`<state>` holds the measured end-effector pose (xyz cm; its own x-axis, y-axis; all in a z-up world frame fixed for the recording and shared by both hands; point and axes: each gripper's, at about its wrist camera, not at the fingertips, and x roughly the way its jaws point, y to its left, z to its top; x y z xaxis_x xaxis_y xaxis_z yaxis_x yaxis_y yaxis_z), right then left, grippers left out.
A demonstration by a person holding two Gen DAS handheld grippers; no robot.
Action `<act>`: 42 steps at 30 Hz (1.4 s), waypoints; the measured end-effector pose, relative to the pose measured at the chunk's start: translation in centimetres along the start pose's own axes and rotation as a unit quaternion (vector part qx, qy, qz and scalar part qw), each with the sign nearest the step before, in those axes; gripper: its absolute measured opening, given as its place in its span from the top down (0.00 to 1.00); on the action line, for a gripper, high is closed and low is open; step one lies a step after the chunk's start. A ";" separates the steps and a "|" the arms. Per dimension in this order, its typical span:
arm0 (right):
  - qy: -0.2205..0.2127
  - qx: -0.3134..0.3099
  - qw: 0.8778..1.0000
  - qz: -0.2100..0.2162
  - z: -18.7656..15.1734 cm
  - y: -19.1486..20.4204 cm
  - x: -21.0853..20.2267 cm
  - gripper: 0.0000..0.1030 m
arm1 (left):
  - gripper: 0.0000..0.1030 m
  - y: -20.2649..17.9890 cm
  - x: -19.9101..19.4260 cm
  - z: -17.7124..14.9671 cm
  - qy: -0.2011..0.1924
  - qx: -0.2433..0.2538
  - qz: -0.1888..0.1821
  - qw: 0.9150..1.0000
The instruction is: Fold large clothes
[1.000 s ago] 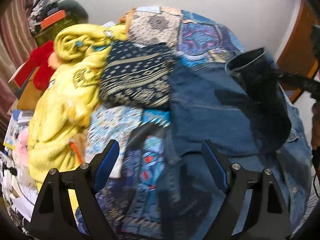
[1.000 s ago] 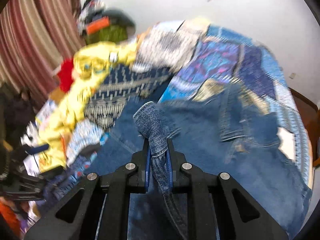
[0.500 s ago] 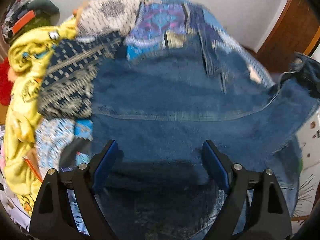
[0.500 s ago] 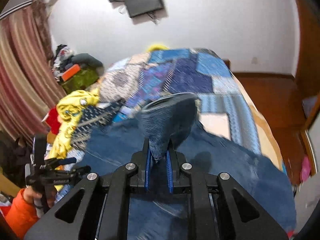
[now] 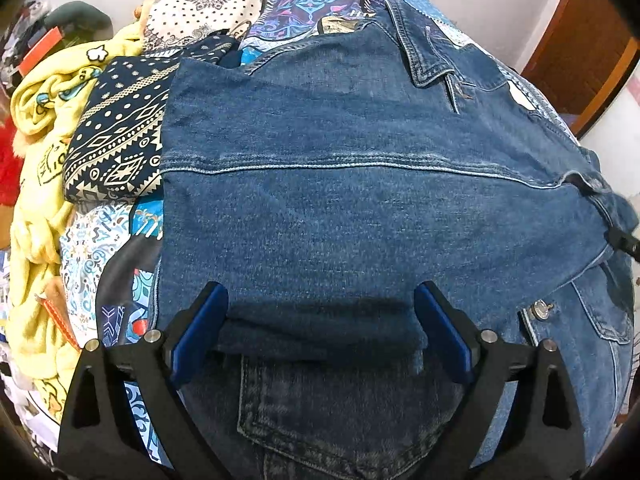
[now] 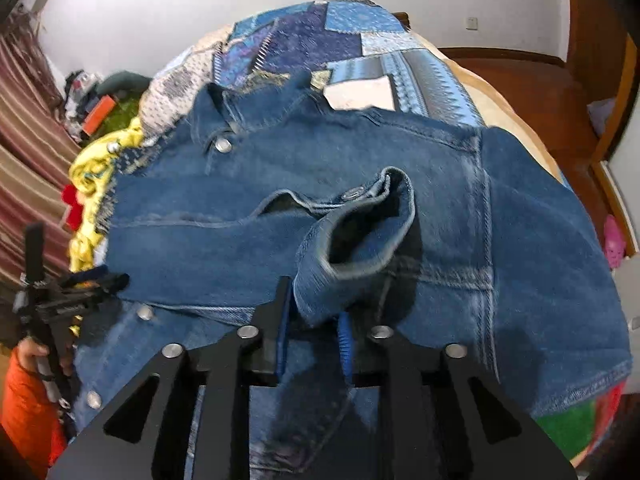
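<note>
The denim jacket (image 5: 360,200) lies spread across the patchwork quilt (image 6: 340,32), one sleeve folded over its body. The left gripper (image 5: 320,328) hovers over it with fingers spread wide. The right gripper (image 6: 314,328), fingers slightly parted, loosely brackets the sleeve cuff (image 6: 356,232)

No readable text, label, brand or number is showing anywhere; the yellow garment (image 5: 38,184) is carrying dark print too small to read
</note>
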<state>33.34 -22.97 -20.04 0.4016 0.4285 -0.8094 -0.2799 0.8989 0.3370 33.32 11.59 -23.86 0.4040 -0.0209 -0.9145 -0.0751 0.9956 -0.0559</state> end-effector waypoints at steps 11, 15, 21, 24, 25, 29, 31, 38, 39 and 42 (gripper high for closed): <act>-0.029 0.078 0.995 -0.058 -1.9 -5.6 -5.3 0.32 | 0.07 -1.1 -1.6 0.8 -0.002 0.006 0.011 1.000; -0.064 0.129 0.988 -0.061 -2.7 -8.4 -8.6 0.24 | 0.07 -2.7 -4.2 2.5 -0.041 0.027 0.011 0.999; -0.085 0.217 0.970 -0.066 -4.8 -14.1 -11.0 0.21 | 0.07 -5.2 -5.9 4.4 -0.068 0.029 -0.028 0.997; -0.069 0.258 0.963 -0.046 -5.9 -15.9 -10.4 0.21 | 0.07 -6.6 -5.2 4.2 -0.057 0.027 -0.050 0.997; -0.060 0.274 0.959 -0.033 -6.6 -16.8 -9.8 0.21 | 0.07 -7.2 -5.0 3.9 -0.053 0.029 -0.051 0.997; -0.042 0.313 0.949 0.012 -7.6 -18.6 -7.9 0.21 | 0.07 -8.5 -3.6 3.1 -0.031 0.044 -0.053 0.997; -0.052 0.324 0.944 0.029 -7.8 -19.3 -7.8 0.21 | 0.07 -8.9 -3.6 2.7 -0.026 0.050 -0.051 0.997; -0.079 0.356 0.930 0.048 -7.5 -21.4 -6.2 0.20 | 0.07 -7.4 -4.0 2.4 -0.026 0.031 -0.044 0.998; -0.081 0.354 0.931 0.040 -7.3 -21.3 -6.0 0.21 | 0.07 -7.2 -4.0 2.4 -0.025 0.026 -0.045 0.998; -0.091 0.346 0.934 -0.012 -6.5 -21.2 -5.7 0.38 | 0.07 -6.4 -4.0 2.1 -0.022 0.011 -0.045 0.999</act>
<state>31.29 -45.04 -25.71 0.5604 0.3584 -0.7466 0.3365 0.7252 0.6007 34.13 5.48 -19.04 0.4473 -0.1063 -0.8881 -0.0171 0.9917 -0.1273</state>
